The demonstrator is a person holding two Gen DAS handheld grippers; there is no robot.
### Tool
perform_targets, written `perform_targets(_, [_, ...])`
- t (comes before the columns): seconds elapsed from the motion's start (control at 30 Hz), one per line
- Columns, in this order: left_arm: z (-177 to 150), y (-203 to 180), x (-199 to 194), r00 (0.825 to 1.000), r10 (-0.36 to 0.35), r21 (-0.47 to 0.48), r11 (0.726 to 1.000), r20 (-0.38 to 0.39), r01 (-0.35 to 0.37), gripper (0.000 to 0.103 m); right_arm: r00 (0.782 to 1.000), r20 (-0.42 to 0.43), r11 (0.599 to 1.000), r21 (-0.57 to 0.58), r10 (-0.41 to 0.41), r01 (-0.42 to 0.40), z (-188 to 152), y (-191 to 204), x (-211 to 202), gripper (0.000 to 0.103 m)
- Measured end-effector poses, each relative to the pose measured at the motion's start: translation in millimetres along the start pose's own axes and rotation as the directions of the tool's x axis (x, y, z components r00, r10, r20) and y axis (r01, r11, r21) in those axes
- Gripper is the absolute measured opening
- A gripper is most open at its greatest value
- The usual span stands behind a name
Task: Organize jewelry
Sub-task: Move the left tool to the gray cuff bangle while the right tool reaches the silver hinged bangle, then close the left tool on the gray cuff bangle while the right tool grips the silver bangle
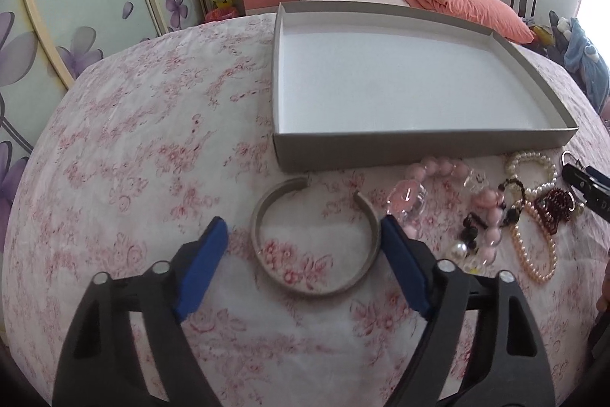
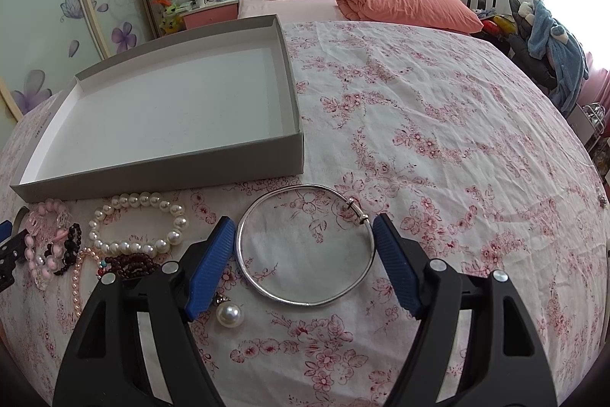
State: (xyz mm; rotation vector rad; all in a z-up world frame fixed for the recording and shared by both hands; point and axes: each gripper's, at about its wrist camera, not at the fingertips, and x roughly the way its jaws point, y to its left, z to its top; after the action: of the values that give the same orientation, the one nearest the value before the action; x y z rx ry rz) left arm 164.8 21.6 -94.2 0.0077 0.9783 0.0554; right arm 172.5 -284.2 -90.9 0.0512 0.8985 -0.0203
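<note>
Shallow grey box [image 1: 419,143] holding nothing, left tongs [image 1: 303,235] agape around cuff bangle [image 1: 316,287], right tongs [image 2: 303,235] agape around silver bangle [image 2: 305,300]

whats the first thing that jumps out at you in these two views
Each gripper frames a bangle on the pink floral cloth: the left gripper brackets an open grey cuff, and the right gripper brackets a thin silver bangle, with the jaws of both open. Behind them sits a big shallow grey box, nothing in it. Between the two bangles lies a tangle of pearl and pink bead bracelets.

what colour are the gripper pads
Blue pads, clearest in the right wrist view.
</note>
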Motion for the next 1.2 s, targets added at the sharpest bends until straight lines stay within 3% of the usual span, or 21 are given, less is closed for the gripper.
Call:
perform_targets(0.1, [0.4,2.0,0.2,1.000,-0.014,-0.009,1.000,0.016,0.014,0.067,1.000,0.000,1.000,0.000,0.000,0.000,-0.1,0.0,0.1,0.075])
perform_targets(0.27, [-3.9,2.1,0.0,0.998,-0.002,-0.014,1.000,0.064,0.003,0.067,1.000,0.000,1.000,0.000,0.000,0.000,-0.4,0.0,-0.1,0.075])
perform_targets(0.67, [-4.9,2.0,-0.8,0.998,-0.004,-0.017,1.000,0.063,0.005,0.067,1.000,-0.001,1.000,-0.006,-0.006,0.006,-0.5,1.3,-0.4,0.075])
perform_targets(0.77, [-5.2,2.4,-0.2,0.998,0.001,-0.018,1.000,0.062,0.000,0.069,1.000,-0.014,1.000,-0.007,-0.008,0.008,-0.4,1.7,2.5,0.089])
perform_targets(0.83, [-5.2,3.8,0.7,0.998,0.003,-0.024,1.000,0.060,-0.001,0.071,1.000,-0.019,1.000,0.001,-0.006,0.006,0.0,0.5,4.4,0.092])
perform_targets(0.9, [-4.9,3.6,0.9,0.998,0.002,-0.025,1.000,0.059,0.000,0.071,1.000,-0.016,1.000,-0.003,-0.004,0.004,-0.3,1.3,3.8,0.089])
perform_targets(0.93, [-4.7,3.2,0.9,0.998,0.002,-0.024,1.000,0.059,-0.001,0.071,1.000,-0.008,1.000,-0.007,0.001,-0.001,-0.5,2.0,2.3,0.078])
perform_targets(0.97, [-4.2,3.2,1.2,0.998,0.002,-0.025,1.000,0.059,0.000,0.071,1.000,0.001,1.000,-0.010,0.001,-0.001,-0.7,2.7,0.7,0.074])
perform_targets(1.2, [-4.3,-0.4,0.1,0.998,-0.006,-0.019,1.000,0.067,0.008,0.066,1.000,0.005,1.000,-0.002,0.012,-0.012,-0.9,0.6,0.3,0.074])
